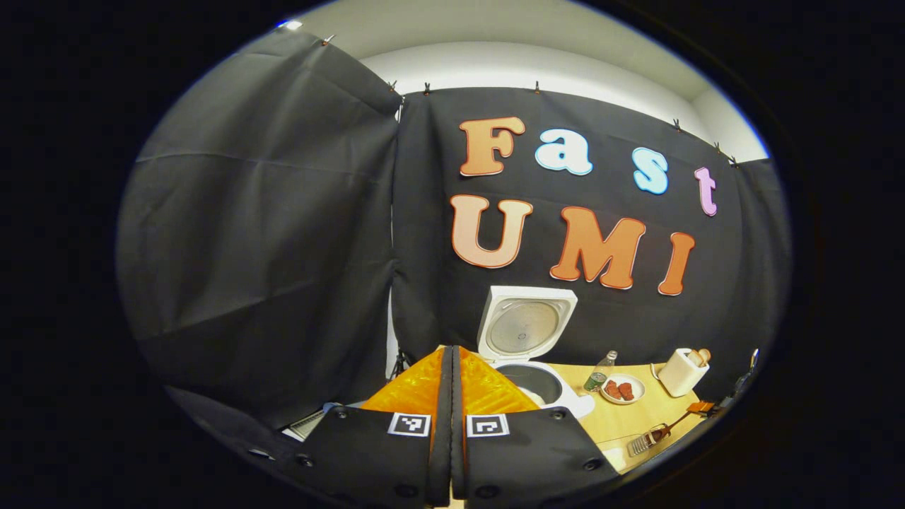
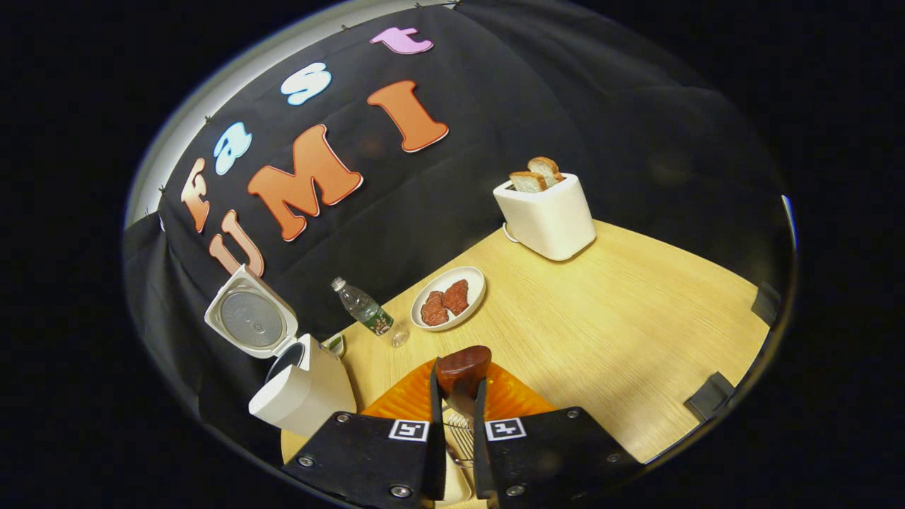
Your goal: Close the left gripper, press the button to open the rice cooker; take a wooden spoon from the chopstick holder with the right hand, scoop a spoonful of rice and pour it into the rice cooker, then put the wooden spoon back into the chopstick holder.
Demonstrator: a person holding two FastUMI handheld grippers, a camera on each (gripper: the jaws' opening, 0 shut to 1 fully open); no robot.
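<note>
With the rice cooker (image 1: 527, 353) already standing lid-up at the back of the wooden table (image 2: 601, 318), the button step looks done, and the left gripper (image 1: 450, 360) hangs in front of it with its two fingers pressed together on nothing. From the right gripper view, the right gripper (image 2: 459, 385) has its fingers clamped on the wooden spoon (image 2: 463, 369), whose dark bowl pokes out just past the tips. Beneath the fingers a wire rack shows, which I take to be the chopstick holder (image 2: 459, 438) (only a few wires are visible, so I cannot be sure).

Seen from the left gripper view, that spoon and holder sit at the near right edge of the table, well apart from the cooker. A plate of red food (image 2: 449, 297), a plastic bottle (image 2: 364, 307) and a toaster (image 2: 548, 212) with bread stand between and beyond.

Whether the spoon is going out or coming back I cannot tell. The risk either way is the narrow grip near the spoon's bowl: a tilt could let it pivot between the fingers, snag on the wires, or spill rice short of the pot.
</note>
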